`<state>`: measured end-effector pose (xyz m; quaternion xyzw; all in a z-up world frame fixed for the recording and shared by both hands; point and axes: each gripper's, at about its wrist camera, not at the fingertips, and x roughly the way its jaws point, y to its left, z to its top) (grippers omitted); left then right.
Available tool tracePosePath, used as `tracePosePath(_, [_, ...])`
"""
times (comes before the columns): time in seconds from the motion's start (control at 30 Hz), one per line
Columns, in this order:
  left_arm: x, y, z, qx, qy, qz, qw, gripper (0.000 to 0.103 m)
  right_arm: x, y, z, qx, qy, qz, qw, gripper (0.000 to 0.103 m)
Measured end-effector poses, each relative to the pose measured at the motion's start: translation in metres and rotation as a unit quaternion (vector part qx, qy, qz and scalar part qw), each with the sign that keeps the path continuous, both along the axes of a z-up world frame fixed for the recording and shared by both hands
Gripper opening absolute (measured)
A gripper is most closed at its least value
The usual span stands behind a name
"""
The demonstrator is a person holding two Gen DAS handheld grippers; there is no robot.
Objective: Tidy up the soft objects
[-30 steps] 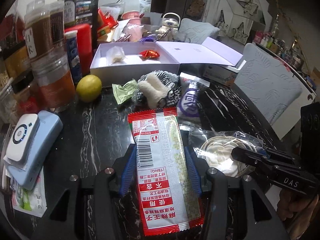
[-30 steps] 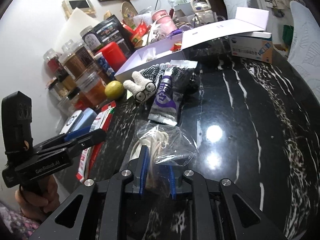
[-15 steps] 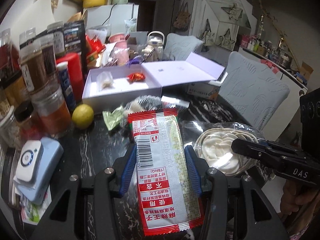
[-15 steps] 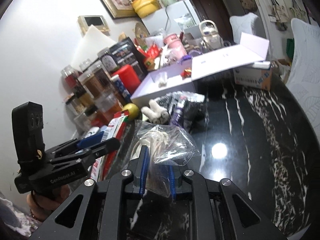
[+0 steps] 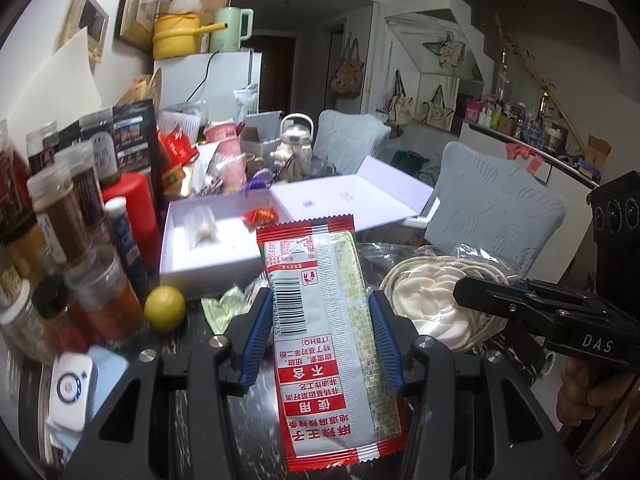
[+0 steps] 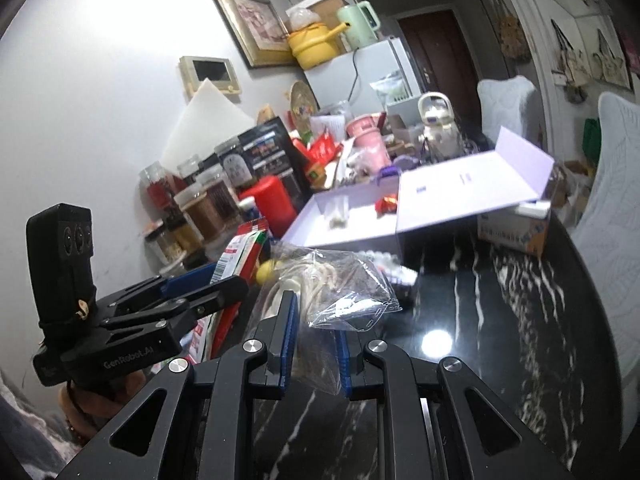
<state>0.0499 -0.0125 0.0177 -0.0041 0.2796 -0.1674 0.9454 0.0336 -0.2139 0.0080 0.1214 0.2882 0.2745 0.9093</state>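
Left gripper (image 5: 320,340) clamps red-and-white snack packet (image 5: 324,332) lengthwise between blue pads (barcode end far). Right gripper (image 6: 312,344) pinches clear bag of white cord (image 6: 332,284). Open lavender box (image 5: 216,240) beyond, far left.

Snack packet (image 5: 326,320), frame centre: red borders, silver-green panel, black barcode. Box (image 5: 224,240), centre left: pale lilac. Lemon (image 5: 165,308), lower left: yellow. Table (image 6: 500,320), lower right: black, white veining. Pot (image 6: 310,46), top centre: yellow.

Both tongs have lifted the red packet (image 5: 328,320) and clear bag (image 6: 336,288) higher.
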Motion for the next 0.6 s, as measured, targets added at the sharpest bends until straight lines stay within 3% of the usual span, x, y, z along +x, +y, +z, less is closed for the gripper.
tracePosePath(0.6, [0.08,0.017,0.047,-0.004,-0.079,0.029,0.9964,0.048,0.076,0.017,0.045,-0.028,-0.055,0.008,0.998,0.018])
